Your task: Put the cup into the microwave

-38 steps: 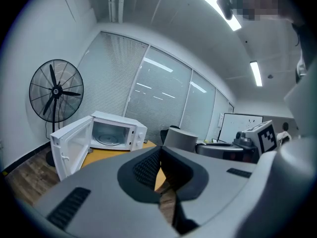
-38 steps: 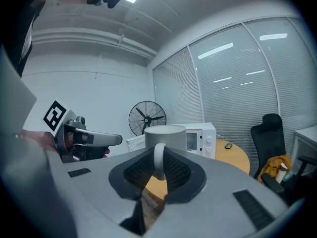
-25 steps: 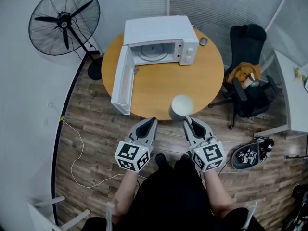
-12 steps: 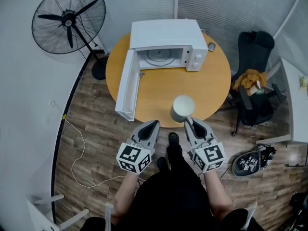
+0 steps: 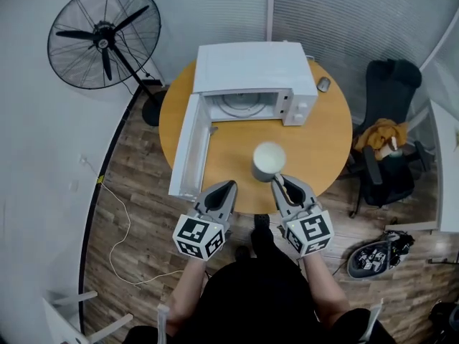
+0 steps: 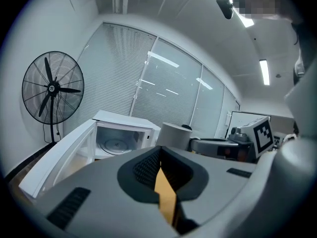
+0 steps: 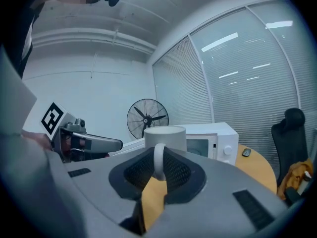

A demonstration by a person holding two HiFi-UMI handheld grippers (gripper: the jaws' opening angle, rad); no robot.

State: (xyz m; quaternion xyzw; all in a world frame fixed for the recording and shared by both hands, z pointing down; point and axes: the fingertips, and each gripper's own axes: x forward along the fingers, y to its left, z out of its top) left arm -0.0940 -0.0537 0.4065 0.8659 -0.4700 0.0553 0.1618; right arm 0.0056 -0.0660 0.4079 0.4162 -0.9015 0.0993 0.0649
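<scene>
A white cup point(image 5: 268, 161) hangs over the near part of the round wooden table point(image 5: 315, 142), in front of the white microwave point(image 5: 254, 67). The microwave's door point(image 5: 189, 146) swings wide open to the left and shows the glass turntable inside. My right gripper point(image 5: 276, 183) is shut on the cup's handle point(image 7: 158, 162), with the cup upright beyond the jaws. My left gripper point(image 5: 229, 185) is shut and holds nothing, level with the right one at the table's near edge. In the left gripper view the cup point(image 6: 174, 135) stands to the right of the open microwave point(image 6: 121, 138).
A standing fan point(image 5: 104, 34) is at the back left beside the table. A black office chair point(image 5: 391, 135) with orange cloth stands to the right. A small dark mouse point(image 5: 323, 84) lies beside the microwave. A cable point(image 5: 122, 228) and an open case point(image 5: 373, 253) lie on the wooden floor.
Both grippers have moved forward toward the microwave, and the cup has come with the right one from beyond the table's near edge to over the table.
</scene>
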